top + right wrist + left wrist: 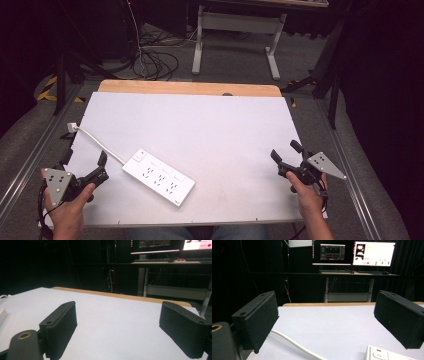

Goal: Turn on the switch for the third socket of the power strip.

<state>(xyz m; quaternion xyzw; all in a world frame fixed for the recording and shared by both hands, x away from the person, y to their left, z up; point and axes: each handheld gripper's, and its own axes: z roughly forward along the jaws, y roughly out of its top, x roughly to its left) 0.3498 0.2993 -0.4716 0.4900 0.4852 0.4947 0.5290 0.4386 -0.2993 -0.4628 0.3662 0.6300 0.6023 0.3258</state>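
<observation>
A white power strip (159, 176) lies slanted on the white board (210, 125), left of the middle near the front. Its white cable (97, 143) runs back left to a plug (72, 127) at the board's left edge. My left gripper (99, 169) sits at the front left, just left of the strip, jaws wide apart and open. In the left gripper view the gripper (327, 315) holds nothing; the cable (294, 345) and the strip's switch end (384, 355) lie below its jaws. My right gripper (286, 152) rests at the front right, open and empty, also in its own view (117, 315).
A wooden strip (190, 88) borders the board's far edge. Beyond it stand a desk's white legs (235, 37) and loose cables (155, 62) on the floor. Two lit monitors (354, 253) sit on that desk. Metal rails (30, 155) run along both sides of the table.
</observation>
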